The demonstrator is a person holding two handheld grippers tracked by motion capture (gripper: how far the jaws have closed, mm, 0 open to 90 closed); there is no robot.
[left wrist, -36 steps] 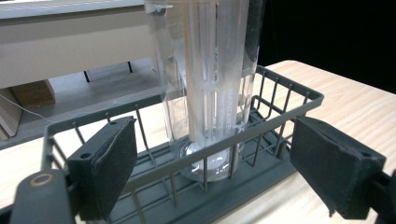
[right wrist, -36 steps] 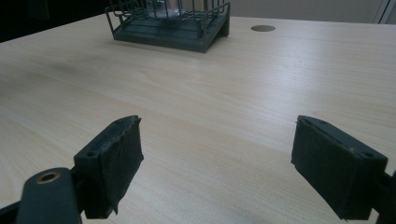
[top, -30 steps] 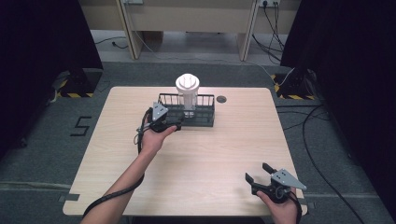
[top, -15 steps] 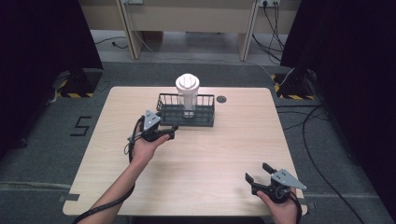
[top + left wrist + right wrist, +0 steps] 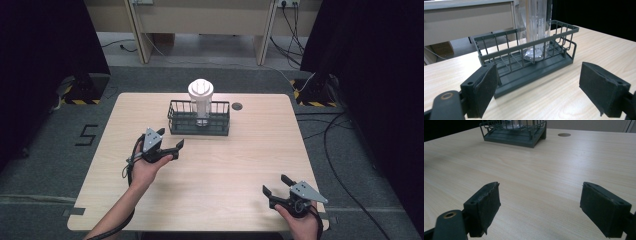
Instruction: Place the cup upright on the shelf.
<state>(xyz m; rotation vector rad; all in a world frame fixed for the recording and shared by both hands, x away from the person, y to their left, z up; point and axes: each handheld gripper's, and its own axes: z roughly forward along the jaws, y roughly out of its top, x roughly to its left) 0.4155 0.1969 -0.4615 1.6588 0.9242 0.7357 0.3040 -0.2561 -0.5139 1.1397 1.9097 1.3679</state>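
Since a second ago our left gripper [image 5: 169, 146] has drawn back from the wire basket [image 5: 199, 119] toward us and now hovers just short of its near left corner, jaws apart and empty; the tall clear cylinder [image 5: 201, 102] stands upright inside the basket, ahead of those jaws. We judge the risk to be a careless push forward knocking the basket and tipping the top-heavy cylinder; our left forearm reaches well out over the table [image 5: 240, 165], while the right gripper [image 5: 276, 188] rests near the table's near edge, jaws likewise apart, far from the basket.
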